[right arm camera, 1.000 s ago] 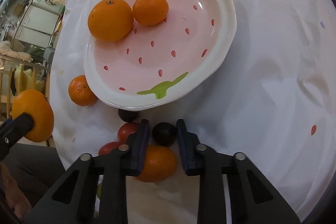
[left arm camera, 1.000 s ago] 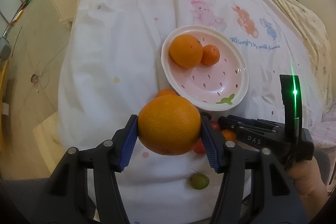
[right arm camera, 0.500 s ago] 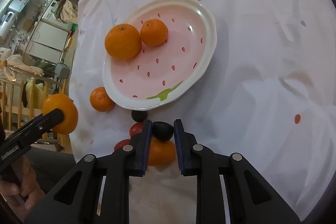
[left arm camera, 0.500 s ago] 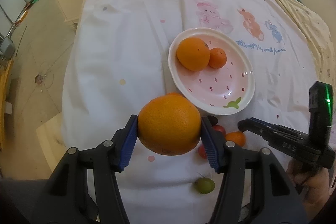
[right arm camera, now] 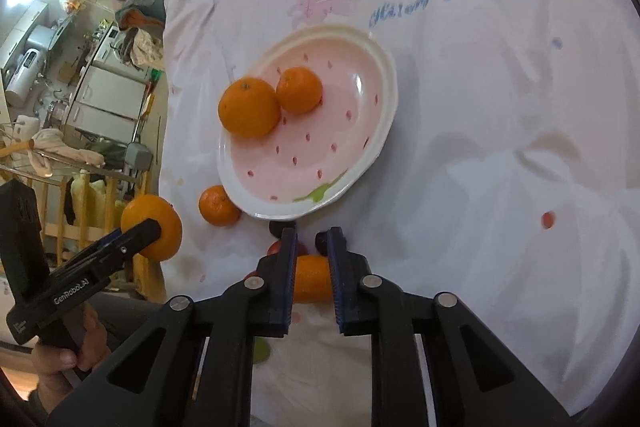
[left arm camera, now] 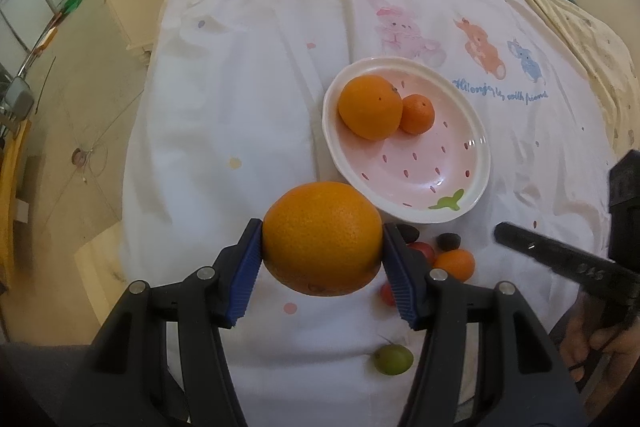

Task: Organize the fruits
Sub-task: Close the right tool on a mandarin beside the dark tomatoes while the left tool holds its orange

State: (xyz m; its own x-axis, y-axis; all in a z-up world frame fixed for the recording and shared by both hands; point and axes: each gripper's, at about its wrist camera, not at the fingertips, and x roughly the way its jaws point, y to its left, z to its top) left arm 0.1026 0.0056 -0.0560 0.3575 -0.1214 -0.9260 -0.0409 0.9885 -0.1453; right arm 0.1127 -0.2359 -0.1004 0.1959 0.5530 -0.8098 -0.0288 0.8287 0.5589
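A white cloth printed with cartoon animals covers the bed. On it lie a pink strawberry-pattern plate, just beside it a small orange, red cherry tomatoes, a dark fruit, a tangerine and a green fruit

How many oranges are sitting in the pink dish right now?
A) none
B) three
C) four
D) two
D: a big orange and a smaller one sit touching in the pink dish; another large orange is clamped in the left claw, above the cloth.
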